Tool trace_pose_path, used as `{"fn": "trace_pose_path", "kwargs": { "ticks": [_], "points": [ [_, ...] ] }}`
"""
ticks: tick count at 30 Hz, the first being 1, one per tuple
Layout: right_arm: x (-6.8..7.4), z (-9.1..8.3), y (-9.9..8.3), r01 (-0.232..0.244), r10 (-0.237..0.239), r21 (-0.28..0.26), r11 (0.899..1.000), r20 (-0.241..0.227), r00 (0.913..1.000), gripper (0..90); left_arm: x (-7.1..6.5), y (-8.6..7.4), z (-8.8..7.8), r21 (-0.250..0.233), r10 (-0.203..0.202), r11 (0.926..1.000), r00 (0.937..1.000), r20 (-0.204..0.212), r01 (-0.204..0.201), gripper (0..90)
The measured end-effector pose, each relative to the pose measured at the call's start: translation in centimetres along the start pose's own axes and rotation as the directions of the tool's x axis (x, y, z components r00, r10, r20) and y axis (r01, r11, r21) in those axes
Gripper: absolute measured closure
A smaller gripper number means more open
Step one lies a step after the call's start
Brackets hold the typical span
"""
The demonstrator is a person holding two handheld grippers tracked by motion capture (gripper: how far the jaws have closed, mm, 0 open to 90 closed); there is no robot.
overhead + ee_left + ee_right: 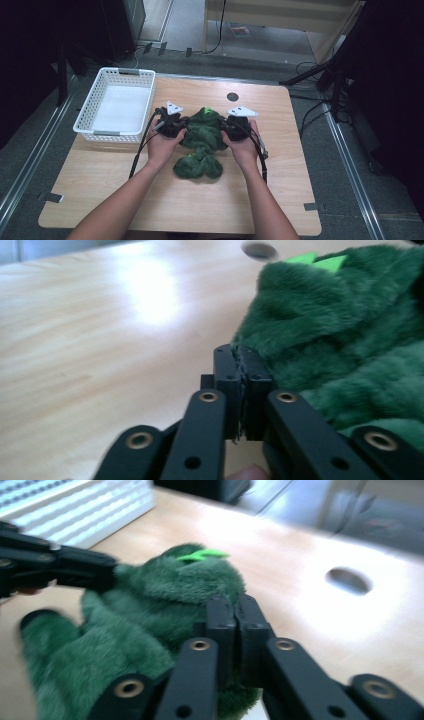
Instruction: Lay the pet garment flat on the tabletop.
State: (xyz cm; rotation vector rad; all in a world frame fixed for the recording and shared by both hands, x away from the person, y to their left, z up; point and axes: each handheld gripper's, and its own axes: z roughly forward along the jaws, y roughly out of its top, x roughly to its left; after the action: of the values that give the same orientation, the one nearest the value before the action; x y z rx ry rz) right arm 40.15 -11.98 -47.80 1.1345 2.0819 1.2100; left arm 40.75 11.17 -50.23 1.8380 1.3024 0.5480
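A dark green plush toy [200,150] with a bright green tag [207,110] lies crumpled in the middle of the wooden table [150,200]. My left gripper [179,126] sits at the toy's upper left edge. In the left gripper view its jaws [242,357] are pressed together against the fur [340,340], with a thread between them. My right gripper [227,127] is at the toy's upper right edge. Its jaws [235,612] are also shut, over the fur [150,615]. The left gripper [95,572] touches the toy's far side in the right gripper view.
A white slatted basket [90,107] stands at the table's back left corner, close to the left gripper. A round cable hole [232,96] lies in the tabletop behind the toy. Bare wood stretches in front and to the right. Cables and stands surround the table.
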Motion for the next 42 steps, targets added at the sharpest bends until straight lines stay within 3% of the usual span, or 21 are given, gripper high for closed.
{"fn": "trace_pose_path", "kwargs": {
  "ticks": [1,2,3,5,8,11,14,16,18,20,22,25,27,29,31,33,34,36,38,40,42],
  "points": [
    [-0.1,0.3,0.3,0.002,-0.002,0.008,1.0,0.023,0.9997,72.2,0.8,0.2,0.8,0.055,-0.042,0.9975,0.9988,-0.022,0.044,70.1],
    [-0.6,1.0,0.6,-0.022,0.02,0.042,0.999,0.048,0.9987,63.4,1.4,0.2,1.2,0.077,-0.085,0.9932,0.9958,-0.033,0.088,61.5],
    [-1.0,1.1,0.7,-0.059,0.056,0.069,0.996,0.045,0.9974,61.7,1.9,0.0,1.1,0.081,-0.114,0.9898,0.9926,-0.043,0.117,56.1],
    [-1.7,0.4,0.4,-0.115,0.115,0.047,0.992,0.011,0.9933,59.3,2.6,-0.5,0.4,0.05,-0.145,0.9881,0.9893,-0.014,0.146,50.5],
    [-2.2,-1.1,-0.9,-0.169,0.169,0.021,0.985,-0.029,0.9852,60.1,2.6,-1.5,-0.3,0.058,-0.129,0.9904,0.9905,0.048,0.126,49.3],
    [-2.1,-1.7,-2.9,-0.194,0.199,0.08,0.978,-0.067,0.9776,60.3,1.9,-2.7,-0.9,0.082,-0.15,0.9867,0.9813,0.121,0.141,48.1],
    [-1.3,-1.4,-4.9,-0.191,0.207,0.147,0.971,-0.102,0.9731,57.9,0.9,-3.6,-1.0,0.102,-0.141,0.9867,0.9784,0.151,0.127,47.1],
    [-0.8,-0.7,-5.8,-0.177,0.194,0.181,0.967,-0.077,0.9781,53.9,0.0,-4.1,-0.7,0.124,-0.115,0.9875,0.9824,0.148,0.097,46.8],
    [-0.8,0.0,-6.3,-0.203,0.218,0.203,0.958,-0.055,0.9745,54.6,-0.5,-4.4,-0.5,0.133,-0.095,0.9882,0.9841,0.15,0.076,52.1],
    [-0.7,0.5,-6.6,-0.231,0.253,0.219,0.948,-0.078,0.9644,65.1,-0.7,-4.5,-0.7,0.148,-0.087,0.9871,0.9804,0.176,0.061,65.6],
    [-0.3,0.4,-6.6,-0.214,0.244,0.228,0.95,-0.113,0.9631,76.8,-0.7,-4.5,-1.2,0.155,-0.081,0.9867,0.9753,0.205,0.05,77.8],
    [0.6,-0.6,-6.3,-0.166,0.22,0.232,0.958,-0.229,0.9482,81.2,0.0,-5.0,-2.2,0.171,-0.094,0.9839,0.9659,0.241,0.053,82.8],
    [0.9,-1.9,-6.1,-0.153,0.212,0.213,0.965,-0.291,0.9331,81.6,0.3,-5.4,-3.0,0.174,-0.082,0.9839,0.9693,0.232,0.042,83.5],
    [0.7,-3.1,-6.2,-0.157,0.217,0.206,0.966,-0.313,0.9245,82.0,0.9,-5.9,-3.5,0.19,-0.048,0.9818,0.9796,0.195,0.01,84.6],
    [0.0,-3.5,-6.4,-0.171,0.238,0.236,0.957,-0.295,0.9252,82.3,1.3,-6.3,-3.5,0.219,-0.036,0.9758,0.9821,0.185,-0.006,85.4],
    [-0.7,-3.6,-7.1,-0.209,0.286,0.274,0.939,-0.278,0.9171,82.6,1.1,-6.5,-3.5,0.234,-0.013,0.9716,0.9826,0.185,-0.032,85.6],
    [-0.8,-3.4,-7.6,-0.208,0.289,0.293,0.933,-0.269,0.9187,82.6,0.9,-6.5,-3.5,0.229,-0.002,0.9726,0.9844,0.176,-0.039,85.6],
    [-0.4,-3.3,-8.3,-0.179,0.249,0.286,0.941,-0.231,0.9406,82.2,0.6,-6.4,-3.4,0.232,0.012,0.9716,0.9869,0.161,-0.05,85.3],
    [-0.2,-3.1,-8.5,-0.163,0.218,0.27,0.949,-0.188,0.9576,81.3,0.7,-6.3,-3.0,0.227,0.0,0.9733,0.9893,0.146,-0.034,84.7],
    [-0.2,-2.7,-8.6,-0.167,0.211,0.253,0.953,-0.159,0.9644,81.1,0.8,-6.2,-2.6,0.212,-0.013,0.9771,0.9918,0.127,-0.014,84.8],
    [-0.1,-2.3,-8.6,-0.179,0.212,0.231,0.956,-0.127,0.969,80.4,0.5,-6.1,-2.4,0.203,0.018,0.9785,0.996,0.087,-0.035,84.7]
  ]
}}
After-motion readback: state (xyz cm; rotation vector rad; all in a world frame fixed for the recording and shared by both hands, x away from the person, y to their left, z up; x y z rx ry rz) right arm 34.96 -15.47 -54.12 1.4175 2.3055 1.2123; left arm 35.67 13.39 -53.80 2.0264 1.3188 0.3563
